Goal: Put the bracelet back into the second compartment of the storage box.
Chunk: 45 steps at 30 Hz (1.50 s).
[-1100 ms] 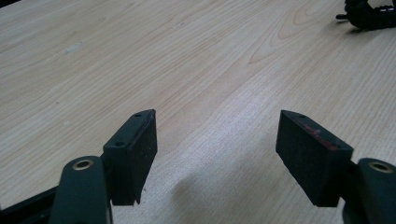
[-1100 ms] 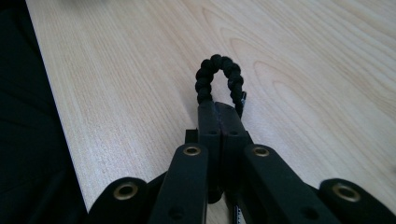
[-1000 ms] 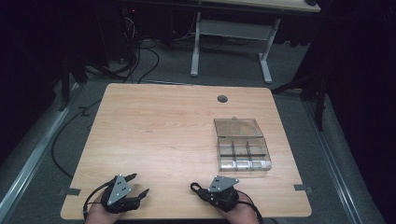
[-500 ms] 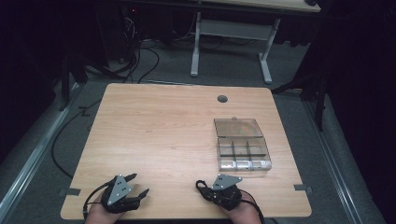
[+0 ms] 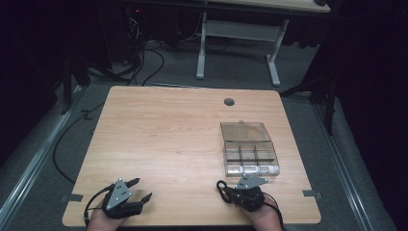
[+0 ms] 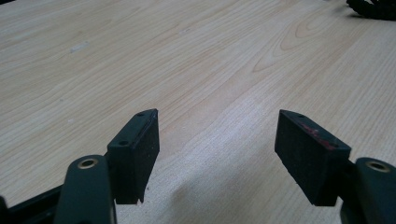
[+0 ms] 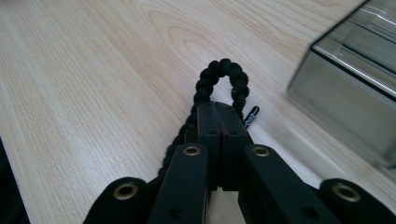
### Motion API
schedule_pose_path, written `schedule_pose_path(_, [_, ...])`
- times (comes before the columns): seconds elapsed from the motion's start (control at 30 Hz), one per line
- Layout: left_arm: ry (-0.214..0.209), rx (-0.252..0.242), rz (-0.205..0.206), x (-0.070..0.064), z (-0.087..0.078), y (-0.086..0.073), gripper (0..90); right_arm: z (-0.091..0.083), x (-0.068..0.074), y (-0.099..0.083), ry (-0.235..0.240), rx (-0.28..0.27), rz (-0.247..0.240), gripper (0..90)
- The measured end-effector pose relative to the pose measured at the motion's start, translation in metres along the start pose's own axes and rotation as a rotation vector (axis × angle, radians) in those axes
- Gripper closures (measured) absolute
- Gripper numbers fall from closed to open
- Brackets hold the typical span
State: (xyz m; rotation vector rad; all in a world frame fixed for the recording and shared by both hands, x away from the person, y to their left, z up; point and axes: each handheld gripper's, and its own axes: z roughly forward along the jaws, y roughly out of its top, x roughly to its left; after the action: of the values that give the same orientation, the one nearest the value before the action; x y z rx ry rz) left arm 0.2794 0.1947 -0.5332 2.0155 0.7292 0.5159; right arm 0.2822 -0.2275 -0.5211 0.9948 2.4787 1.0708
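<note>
Our right tool (image 7: 219, 122) is clamped tight on a black braided cord (image 7: 219, 77) lying on the tabletop (image 5: 163, 139), just beside the clear box (image 5: 250, 156). Left tool (image 6: 217, 154) gapes wide, holding nothing. We'd lift slowly, clearing the box wall.

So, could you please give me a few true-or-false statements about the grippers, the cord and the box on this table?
1. The left hand-held gripper stands open over bare wood. True.
2. The right hand-held gripper is open. False: its jaws are pressed together.
3. A black braided cord loops out just past the right jaws. True.
4. The clear compartment box sits at the table's left edge. False: it lies on the right side, lid open.
</note>
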Motion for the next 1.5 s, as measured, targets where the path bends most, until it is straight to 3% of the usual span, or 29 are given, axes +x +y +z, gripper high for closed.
schedule_pose_path(0.27, [0.021, -0.028, -0.023, 0.003, 0.000, 0.000, 33.9, -0.009, -0.009, -0.007, -0.019, 0.001, 0.032, 90.0])
schedule_pose_path(0.4, [0.040, -0.035, -0.002, 0.002, 0.000, 0.001, 34.9, -0.014, -0.010, -0.009, -0.028, -0.009, 0.037, 89.9])
schedule_pose_path(0.53, [0.050, -0.037, -0.002, 0.004, 0.002, 0.002, 35.4, -0.018, 0.010, -0.008, -0.019, -0.028, 0.004, 90.0])
schedule_pose_path(0.67, [0.057, -0.046, -0.022, 0.007, 0.002, 0.004, 35.9, -0.015, 0.015, -0.003, 0.003, -0.038, 0.002, 89.9])
schedule_pose_path(0.77, [0.051, -0.049, -0.035, 0.006, 0.002, 0.006, 36.2, -0.005, 0.020, 0.000, 0.026, -0.013, -0.010, 90.0])
schedule_pose_path(0.87, [0.063, -0.043, -0.018, 0.005, 0.005, 0.005, 35.5, 0.006, 0.023, 0.002, 0.014, 0.023, -0.015, 90.0])
schedule_pose_path(1.27, [0.050, -0.058, -0.033, 0.004, 0.004, 0.003, 33.2, -0.007, 0.001, -0.012, -0.044, 0.034, 0.091, 90.0])
schedule_pose_path(1.5, [0.048, -0.054, -0.030, 0.004, 0.004, 0.003, 32.6, -0.014, 0.000, -0.009, -0.054, -0.008, 0.088, 88.5])
